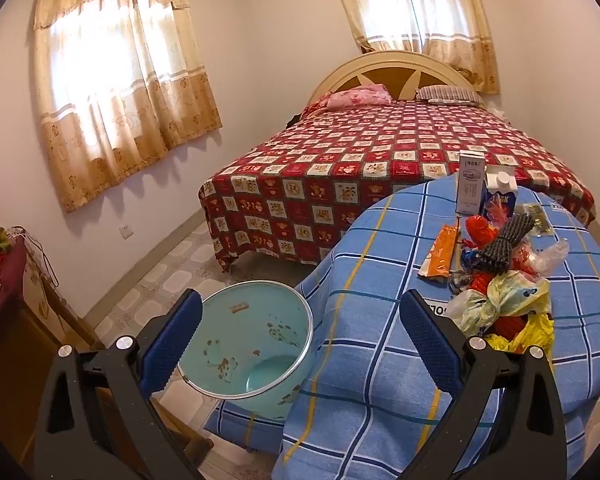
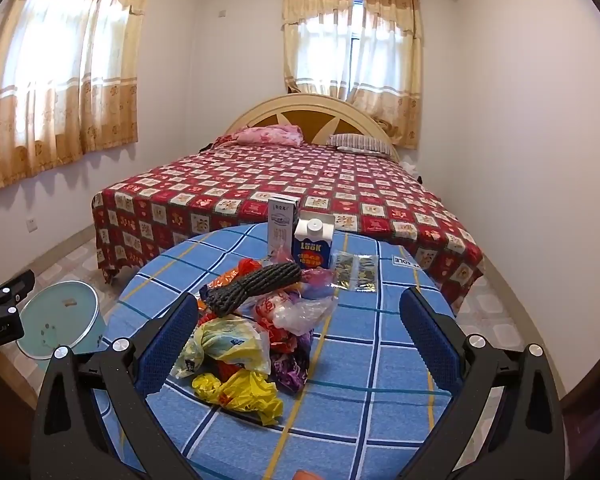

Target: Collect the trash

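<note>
Left wrist view: left gripper [image 1: 302, 336] fingers fully apart, nothing held, above round light-blue plastic bin [image 1: 256, 344] beside blue plaid-covered counter [image 1: 364, 280]. Right gripper [image 2: 300, 336] fingers wide, empty, w/ crumpled plastic-bag trash pile [image 2: 252, 332] on counter btwn them.

Bin [image 1: 256, 344]: near rim sat behind the left gripper's finger [image 1: 172, 344].
Trash pile [image 2: 252, 332]: lower bags were buried under upper ones.
Cabinet [image 1: 4, 280]: cut off at left edge.
</note>
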Tool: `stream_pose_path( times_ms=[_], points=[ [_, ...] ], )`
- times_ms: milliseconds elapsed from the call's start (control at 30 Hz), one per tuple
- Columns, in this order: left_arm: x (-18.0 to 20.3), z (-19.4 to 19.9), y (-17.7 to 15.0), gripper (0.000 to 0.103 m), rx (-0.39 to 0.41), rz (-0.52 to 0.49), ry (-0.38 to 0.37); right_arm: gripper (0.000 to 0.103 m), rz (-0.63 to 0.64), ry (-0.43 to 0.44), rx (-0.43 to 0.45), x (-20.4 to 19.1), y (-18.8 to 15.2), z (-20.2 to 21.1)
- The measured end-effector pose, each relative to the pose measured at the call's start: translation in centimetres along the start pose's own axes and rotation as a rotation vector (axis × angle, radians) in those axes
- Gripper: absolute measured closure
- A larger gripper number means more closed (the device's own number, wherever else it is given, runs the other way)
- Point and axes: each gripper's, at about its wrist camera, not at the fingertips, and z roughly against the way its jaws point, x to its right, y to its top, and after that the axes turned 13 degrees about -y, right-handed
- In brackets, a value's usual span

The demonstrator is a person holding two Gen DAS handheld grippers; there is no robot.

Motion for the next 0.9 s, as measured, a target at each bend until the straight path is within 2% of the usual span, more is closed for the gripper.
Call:
stream_pose_path(
  times_ms=[900],
  points=[
    [-0.43,0.05,0.05,0.006,0.002,0.005,0.009,0.005,-0.003,0.003,0.003,-0.01,0.13,0.15]
  ],
)
